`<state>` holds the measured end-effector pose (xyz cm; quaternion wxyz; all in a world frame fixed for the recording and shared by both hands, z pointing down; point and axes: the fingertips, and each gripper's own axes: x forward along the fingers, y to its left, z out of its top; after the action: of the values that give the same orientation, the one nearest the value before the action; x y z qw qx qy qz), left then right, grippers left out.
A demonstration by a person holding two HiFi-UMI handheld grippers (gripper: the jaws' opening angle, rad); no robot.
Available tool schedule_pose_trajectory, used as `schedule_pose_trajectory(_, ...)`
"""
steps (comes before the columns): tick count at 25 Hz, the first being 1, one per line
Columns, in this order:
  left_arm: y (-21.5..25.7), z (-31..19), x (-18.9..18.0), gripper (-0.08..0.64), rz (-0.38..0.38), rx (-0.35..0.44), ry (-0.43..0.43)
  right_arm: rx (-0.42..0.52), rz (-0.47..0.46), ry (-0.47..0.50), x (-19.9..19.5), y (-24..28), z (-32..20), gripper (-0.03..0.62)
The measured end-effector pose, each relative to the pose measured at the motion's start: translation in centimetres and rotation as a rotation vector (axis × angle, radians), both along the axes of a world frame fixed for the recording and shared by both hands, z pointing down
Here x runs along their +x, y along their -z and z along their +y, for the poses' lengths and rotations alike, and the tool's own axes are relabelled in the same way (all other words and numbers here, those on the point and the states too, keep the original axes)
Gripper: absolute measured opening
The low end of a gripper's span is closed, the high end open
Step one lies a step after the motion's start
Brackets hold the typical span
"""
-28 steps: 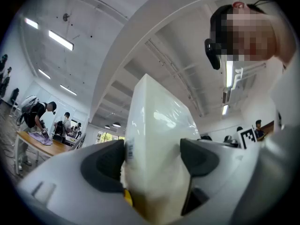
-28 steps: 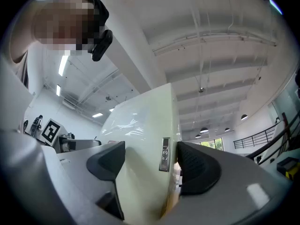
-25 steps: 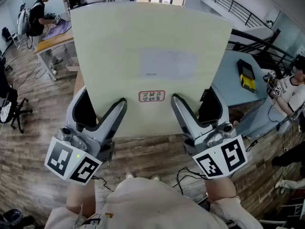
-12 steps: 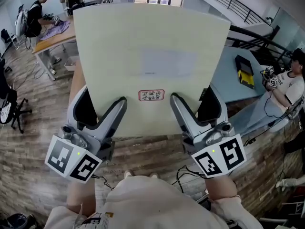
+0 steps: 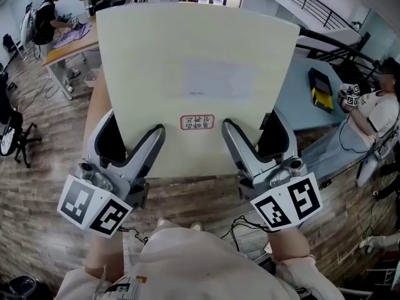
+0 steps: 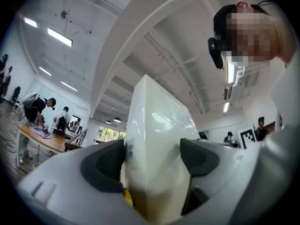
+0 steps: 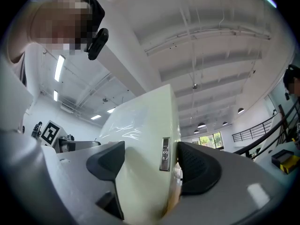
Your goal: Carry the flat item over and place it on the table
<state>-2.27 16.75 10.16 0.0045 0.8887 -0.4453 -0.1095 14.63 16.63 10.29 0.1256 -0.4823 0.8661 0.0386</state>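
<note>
Holding the cream panel point(image 5: 197, 55) by its near edge.
Left gripper point(image 5: 132, 128) and right gripper point(image 5: 251, 124) each clamped it; glossy, 1 red-bordered label point(image 5: 197, 122); yellow item point(image 5: 323, 99) sat in black tray point(image 5: 317, 77).

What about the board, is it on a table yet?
No, the left gripper and right gripper hold the board in the air.

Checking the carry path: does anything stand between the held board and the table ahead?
Nothing visible does. In the head view the board overlaps the brown table, but it hides most of that tabletop.
</note>
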Motion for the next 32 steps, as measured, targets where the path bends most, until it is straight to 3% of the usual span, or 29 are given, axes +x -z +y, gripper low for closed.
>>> schedule_pose_trajectory(15, -2.4, -0.4, 1.5, 0.371, 0.000, -0.048, 0.038, -0.023, -0.024, 0.026, 1.7, -2.3, -0.8, 0.351)
schedule_pose_trajectory(25, -5.3, -4.4, 0.5, 0.371, 0.010, -0.050, 0.049, -0.024, 0.001, 0.014, 0.9, -5.0, -4.7, 0.351)
schedule_pose_trajectory(32, -4.8, -10.8, -2.1, 0.371, 0.029, -0.060, 0.044, -0.031, 0.015, 0.007, -1.7, -4.1, -11.0, 0.351)
